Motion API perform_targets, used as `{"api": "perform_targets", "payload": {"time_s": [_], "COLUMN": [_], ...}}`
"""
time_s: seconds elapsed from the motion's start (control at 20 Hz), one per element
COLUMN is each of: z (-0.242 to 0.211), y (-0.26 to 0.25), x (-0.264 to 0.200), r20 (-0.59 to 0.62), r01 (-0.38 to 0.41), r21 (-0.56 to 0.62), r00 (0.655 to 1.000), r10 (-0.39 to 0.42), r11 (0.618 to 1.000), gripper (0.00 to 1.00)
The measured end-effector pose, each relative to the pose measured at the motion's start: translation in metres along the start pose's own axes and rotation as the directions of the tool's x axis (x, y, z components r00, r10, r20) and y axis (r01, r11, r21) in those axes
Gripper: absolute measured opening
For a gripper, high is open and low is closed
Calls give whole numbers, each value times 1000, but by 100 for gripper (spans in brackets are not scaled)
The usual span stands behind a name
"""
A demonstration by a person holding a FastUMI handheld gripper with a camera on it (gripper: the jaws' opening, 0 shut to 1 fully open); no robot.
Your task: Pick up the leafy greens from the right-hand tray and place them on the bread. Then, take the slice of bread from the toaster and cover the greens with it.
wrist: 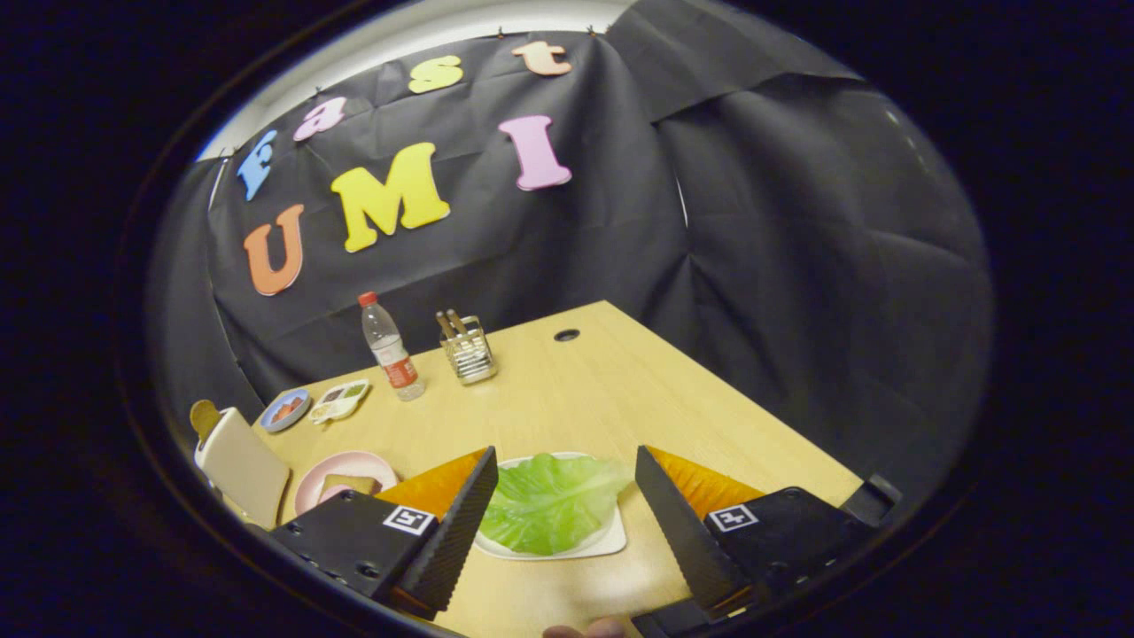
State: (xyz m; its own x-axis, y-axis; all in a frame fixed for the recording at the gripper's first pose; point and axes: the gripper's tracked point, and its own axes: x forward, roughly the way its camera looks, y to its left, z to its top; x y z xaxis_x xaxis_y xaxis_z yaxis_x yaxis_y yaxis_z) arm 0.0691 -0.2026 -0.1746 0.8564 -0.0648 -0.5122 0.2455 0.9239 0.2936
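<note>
While the gripper (562, 496) is hovering over the wooden table (567, 399), its two fingers are standing wide apart, gripping nothing, with the leafy greens (549, 501) showing in the gap between them. Farthest left, the toaster (241, 465) is sitting near the table edge, with a slice of bread (204, 416) sticking up out of its top. Just right of the toaster, a pink plate (332, 470) is lying flat and carrying a second piece of bread (347, 485), partly hidden behind the left finger (456, 532). Beyond these, toward the booth wall, a small blue dish (285, 410) and a pale compartment tray (339, 400) are sitting side by side; their contents are too small to make out. Right of those, a clear plastic bottle (390, 347) with a red cap is standing upright, and next to it a wire holder (469, 350) is keeping a few utensil handles upright. Farther right, a dark round hole (566, 335) is showing in the tabletop. Closer in, the greens are lying spread out on a white tray (602, 542), which is resting flat on the table just ahead of the fingertips, neither finger touching leaf or tray as far as can be judged. The right finger (678, 527) is standing right of the tray. At the near edge, a fingertip of the person (585, 630) is peeking in.
</note>
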Motion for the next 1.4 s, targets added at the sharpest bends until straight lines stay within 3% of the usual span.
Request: {"api": "perform_targets", "payload": {"time_s": [0.25,0.5,0.9,1.05,1.1,1.15,1.4], "z": [-17,-20,-34,-36,-33,-32,-7], "y": [-18,-29,-35,-43,-43,-46,-34], "x": [37,57,75,76,75,75,60], "r20": [-112,-156,-195,-212,-201,-196,-103], "r01": [25,51,54,59,47,49,-19], "r21": [145,305,441,450,454,443,407], "r00": [994,988,980,976,978,980,992], "r10": [-9,-3,37,42,51,43,67], "r11": [989,951,896,891,890,895,913], "gripper": [96,96,65,24,20,1,0]}}
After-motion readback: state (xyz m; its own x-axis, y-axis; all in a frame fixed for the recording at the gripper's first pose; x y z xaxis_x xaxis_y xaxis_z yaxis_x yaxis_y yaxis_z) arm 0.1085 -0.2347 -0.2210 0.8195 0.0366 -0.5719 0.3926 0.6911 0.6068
